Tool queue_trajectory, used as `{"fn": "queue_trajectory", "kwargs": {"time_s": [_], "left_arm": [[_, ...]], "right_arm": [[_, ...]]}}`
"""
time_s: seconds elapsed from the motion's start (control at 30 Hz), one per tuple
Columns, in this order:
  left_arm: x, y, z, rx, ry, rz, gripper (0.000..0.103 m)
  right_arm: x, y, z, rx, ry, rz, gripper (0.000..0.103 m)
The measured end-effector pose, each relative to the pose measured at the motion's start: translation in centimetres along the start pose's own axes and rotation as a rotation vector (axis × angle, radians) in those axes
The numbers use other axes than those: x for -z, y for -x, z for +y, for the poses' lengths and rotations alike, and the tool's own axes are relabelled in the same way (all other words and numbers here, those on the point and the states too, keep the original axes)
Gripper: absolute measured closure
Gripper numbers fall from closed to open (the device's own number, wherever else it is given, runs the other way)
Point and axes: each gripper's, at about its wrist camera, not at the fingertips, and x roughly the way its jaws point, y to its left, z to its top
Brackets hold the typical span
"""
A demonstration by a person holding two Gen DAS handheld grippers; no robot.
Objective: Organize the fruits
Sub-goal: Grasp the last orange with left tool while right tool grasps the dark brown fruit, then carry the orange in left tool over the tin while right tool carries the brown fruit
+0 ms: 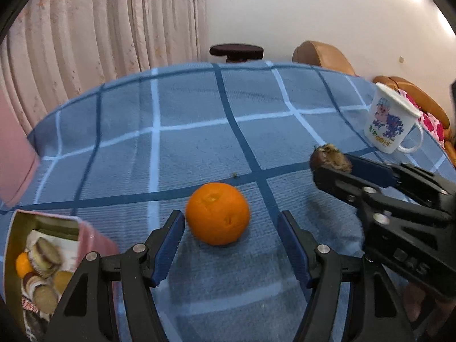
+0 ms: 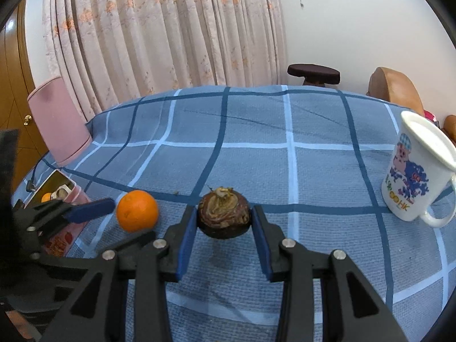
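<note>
Lying dead ahead between the spread, untouching fingers of the left gripper (image 1: 230, 246), orange (image 1: 218, 213); right gripper (image 2: 224, 235) clamps a brown fruit (image 2: 224, 216).

The table, covered by a blue checked cloth (image 2: 256, 156), carries an orange (image 2: 137, 210) at lower left, a printed white mug (image 2: 410, 182) at right, and a pink box (image 2: 61, 191) at far left.
</note>
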Motion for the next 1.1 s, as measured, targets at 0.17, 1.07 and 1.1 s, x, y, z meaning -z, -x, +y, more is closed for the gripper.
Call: {"fn": "queue_trajectory", "kwargs": {"time_s": [0.17, 1.07, 1.1], "left_arm": [[-0.3, -0.5, 0.3, -0.025, 0.001, -0.005, 0.053], [0.4, 2.2, 0.0, -0.041, -0.004, -0.138, 0.054], [0.5, 2.3, 0.0, -0.042, -0.004, -0.146, 0.054]], "right_arm": [[0.0, -0.1, 0.1, -0.011, 0.003, 0.006, 0.061], [0.3, 2.3, 1.0, -0.015, 0.059, -0.116, 0.061], [0.4, 2.4, 1.0, -0.016, 0.060, -0.121, 0.061]]}}
